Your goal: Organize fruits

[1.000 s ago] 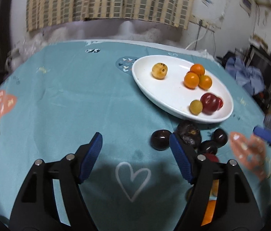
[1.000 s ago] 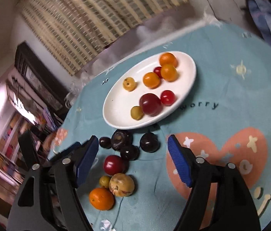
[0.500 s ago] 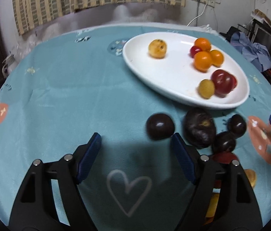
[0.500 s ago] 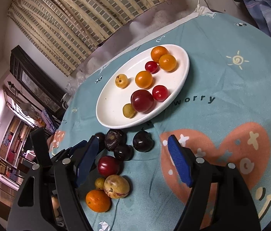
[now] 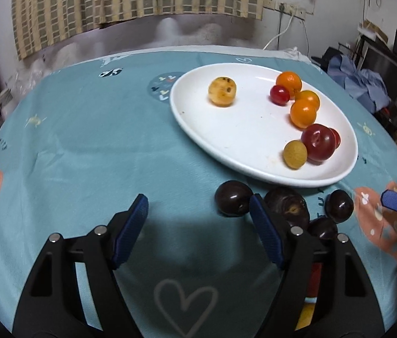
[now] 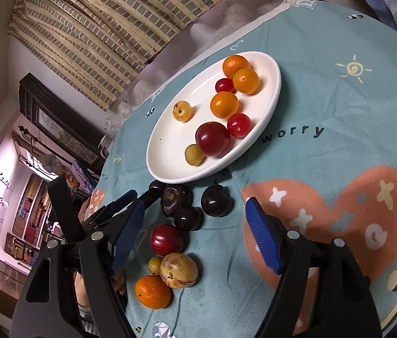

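With left gripper [image 5: 198, 219] wide, grip smooth, slippery, bruisable dark plum [image 5: 233, 198] gently across its middle.

White plate [image 5: 193, 118]; teal tablecloth [image 5: 91, 146] printed with hearts and salmon patches; orange, red and yellow fruit on plate; dark purple plums [image 5: 232, 198]; blue-padded black fingers [image 5: 131, 231].
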